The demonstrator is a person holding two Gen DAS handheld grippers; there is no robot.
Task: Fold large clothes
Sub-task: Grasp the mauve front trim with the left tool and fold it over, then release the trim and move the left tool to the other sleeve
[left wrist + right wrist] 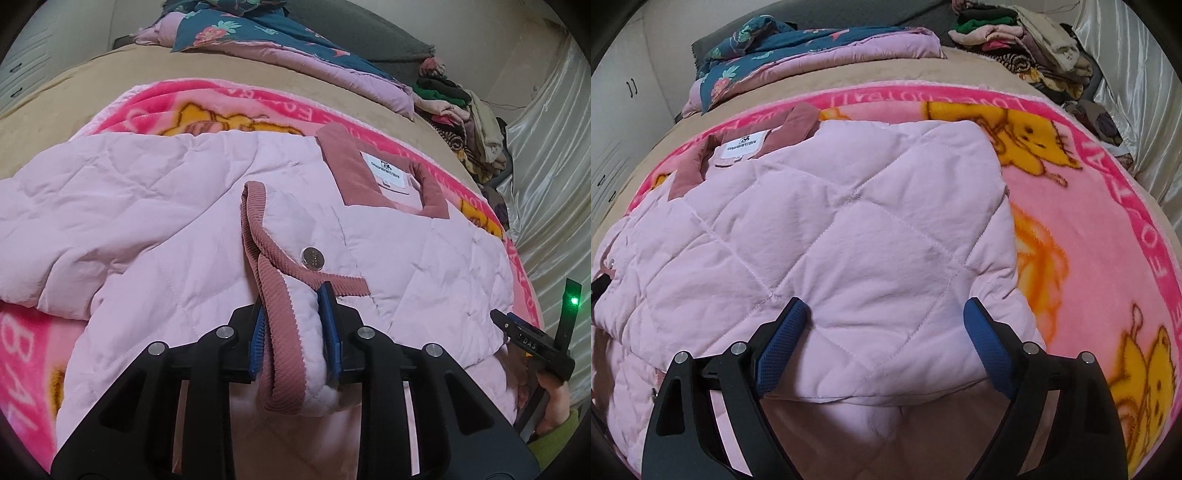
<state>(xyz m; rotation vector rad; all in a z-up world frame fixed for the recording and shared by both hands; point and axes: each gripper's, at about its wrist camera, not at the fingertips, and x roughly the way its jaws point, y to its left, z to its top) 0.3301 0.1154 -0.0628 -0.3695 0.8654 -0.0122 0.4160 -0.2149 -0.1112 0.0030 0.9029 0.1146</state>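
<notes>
Pinching ribbed cuff (282, 354) of quilted pink jacket (820, 236) in left gripper (293, 332) | right gripper (882, 343) gaping, empty | risk: puffy sleeve slips, springs unfolded.

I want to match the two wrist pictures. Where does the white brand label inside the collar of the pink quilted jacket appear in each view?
Left wrist view: the white brand label lies right of centre in the upper half, framed by the dusty-rose corduroy collar.
Right wrist view: the label lies upper left, near the jacket's far edge.
Shared landmark: the dark blue floral quilt lies at the far side of the bed.
</notes>
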